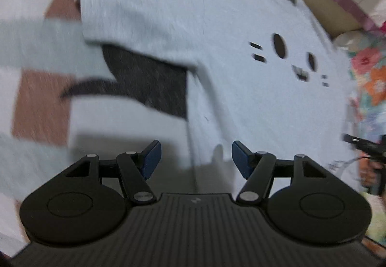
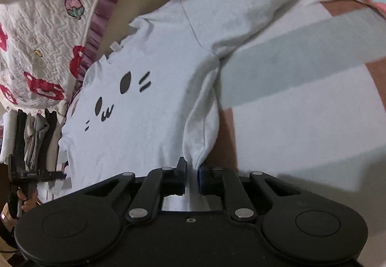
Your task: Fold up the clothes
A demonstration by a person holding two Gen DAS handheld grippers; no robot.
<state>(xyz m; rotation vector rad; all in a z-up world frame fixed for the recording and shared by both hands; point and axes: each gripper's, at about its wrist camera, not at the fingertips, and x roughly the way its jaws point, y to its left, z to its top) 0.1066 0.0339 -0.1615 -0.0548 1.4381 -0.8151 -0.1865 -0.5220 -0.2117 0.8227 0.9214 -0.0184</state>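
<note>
A pale blue T-shirt (image 1: 241, 54) with a black cartoon face print (image 1: 289, 59) lies spread on a bed. My left gripper (image 1: 196, 158) hovers open over the shirt's lower hem, blue pads apart, nothing between them. In the right wrist view the same T-shirt (image 2: 149, 102) shows its face print (image 2: 113, 98) and one sleeve (image 2: 251, 1) at the top. My right gripper (image 2: 192, 170) is shut on a raised fold of the shirt's side edge (image 2: 200, 127), which bunches up just ahead of the fingers. The other gripper (image 2: 21, 175) shows at the far left of this view.
The bedcover is checked in pale grey, white and brown (image 2: 301, 107). A dark grey cloth (image 1: 149, 83) lies under the shirt's sleeve. A quilted bear-print cover with a purple frill (image 2: 36, 54) borders the bed. Folded clothes (image 2: 31, 136) stand stacked at the left. Flowered fabric (image 1: 369, 73) lies at the right.
</note>
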